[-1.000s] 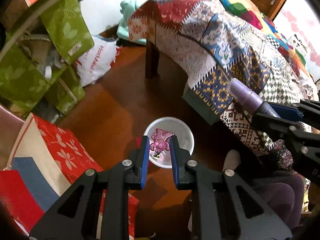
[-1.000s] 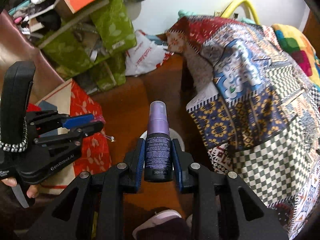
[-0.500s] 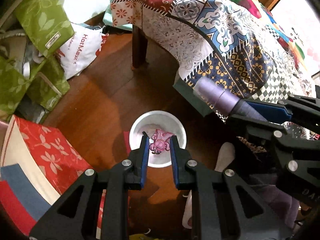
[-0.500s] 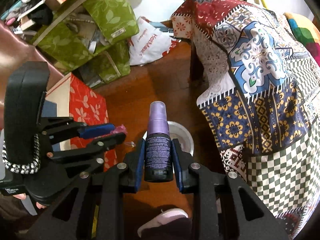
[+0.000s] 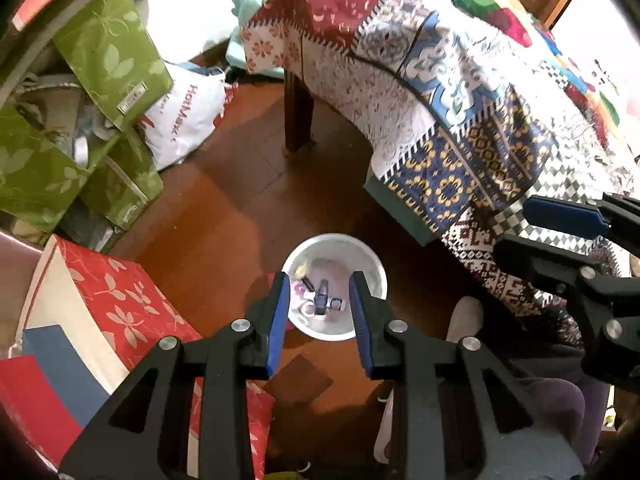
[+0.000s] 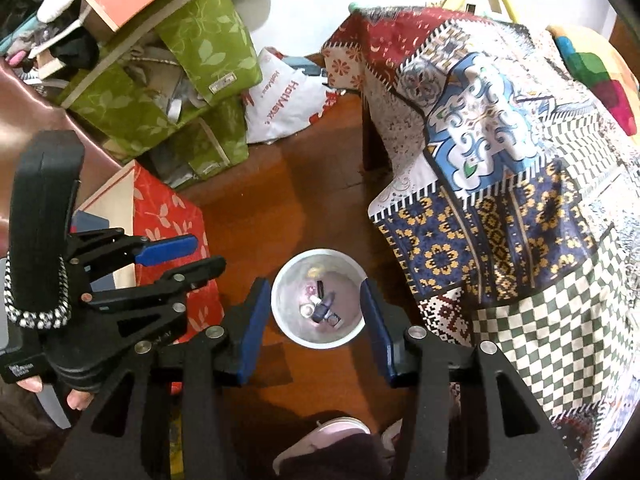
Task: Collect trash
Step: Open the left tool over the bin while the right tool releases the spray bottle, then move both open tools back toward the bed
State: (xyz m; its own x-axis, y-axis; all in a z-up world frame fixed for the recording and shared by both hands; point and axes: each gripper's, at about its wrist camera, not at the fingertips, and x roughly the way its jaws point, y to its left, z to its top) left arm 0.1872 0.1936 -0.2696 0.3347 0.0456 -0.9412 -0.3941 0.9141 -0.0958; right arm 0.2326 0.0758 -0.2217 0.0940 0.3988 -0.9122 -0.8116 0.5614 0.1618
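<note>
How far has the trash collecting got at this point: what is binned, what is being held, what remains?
Done: a dark spray bottle, a pink scrap and a few small bits lie inside the white bin on the floor. In hand: nothing; the left gripper and right gripper are both above the bin, jaws opening with nothing between them. Left: no loose trash is clearly visible on the floor in view, so whether more remains cannot be told.
</note>
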